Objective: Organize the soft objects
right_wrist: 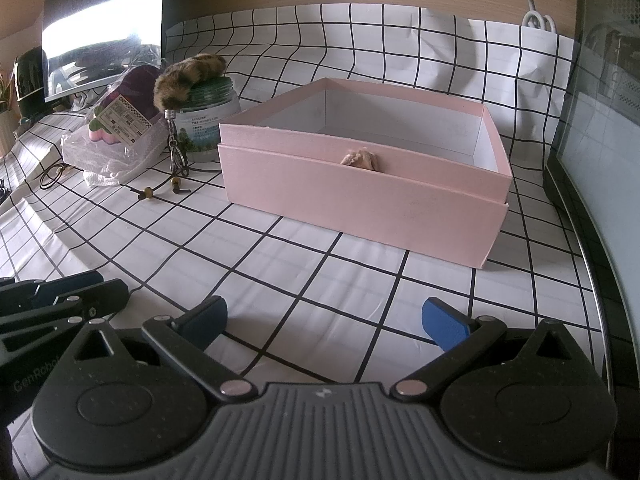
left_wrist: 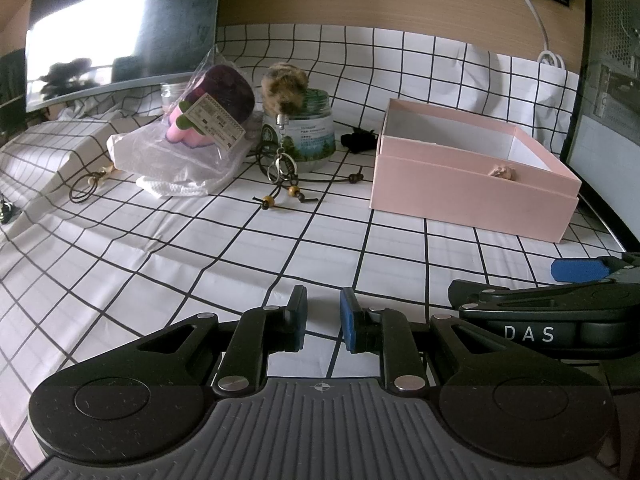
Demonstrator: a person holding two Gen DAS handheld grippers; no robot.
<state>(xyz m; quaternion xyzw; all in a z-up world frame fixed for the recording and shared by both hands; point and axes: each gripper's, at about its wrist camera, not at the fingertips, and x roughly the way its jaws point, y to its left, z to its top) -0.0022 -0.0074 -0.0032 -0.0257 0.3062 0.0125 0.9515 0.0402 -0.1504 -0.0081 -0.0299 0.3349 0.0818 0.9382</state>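
Note:
A pink box stands open on the checked cloth, with a small beige soft thing inside. A brown furry keychain lies on a green-lidded jar. A purple and pink plush in a clear bag lies to its left. My left gripper is empty, its jaws a narrow gap apart, low over the cloth. My right gripper is open wide and empty in front of the box.
Beaded cords and a small black object lie near the jar. A monitor stands at the back left, a computer case at the right. The right gripper shows in the left wrist view.

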